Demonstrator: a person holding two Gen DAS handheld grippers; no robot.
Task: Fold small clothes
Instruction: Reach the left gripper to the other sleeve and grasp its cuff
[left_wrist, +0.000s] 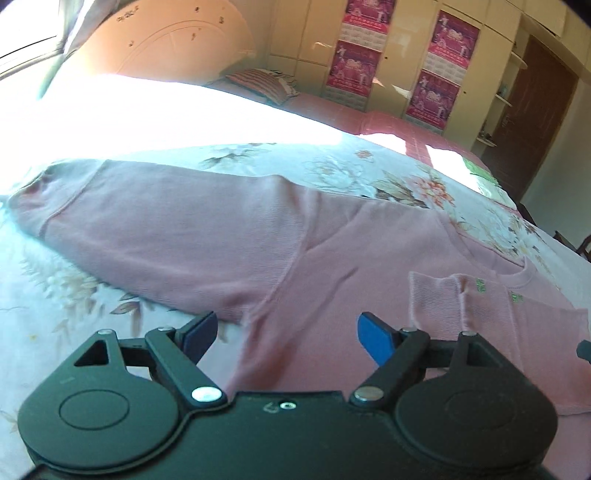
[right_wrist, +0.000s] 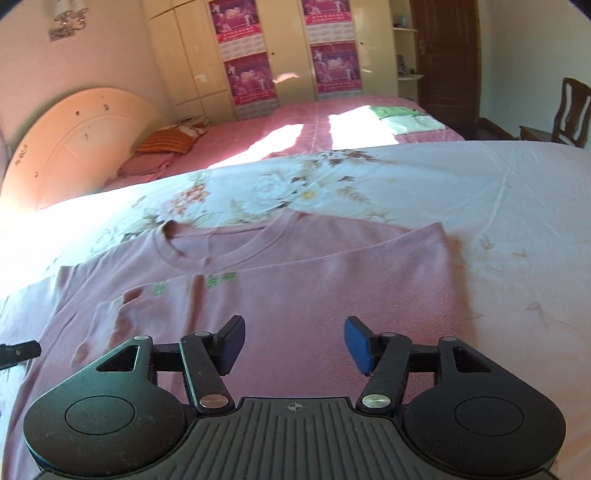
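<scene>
Pink sweater (left_wrist: 229, 236) lies flat on the flowered bedsheet (right_wrist: 498, 206), one sleeve folded across its chest; left gripper (left_wrist: 286, 334) hovers over it, jaws apart, holding nothing; right gripper (right_wrist: 293, 341) likewise spread, empty.

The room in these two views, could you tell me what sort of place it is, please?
Most likely a home bedroom: a bed with a flowered sheet on which a pink top lies, a second bed with a rounded headboard and a pillow, and tall wardrobe doors along the wall.
</scene>
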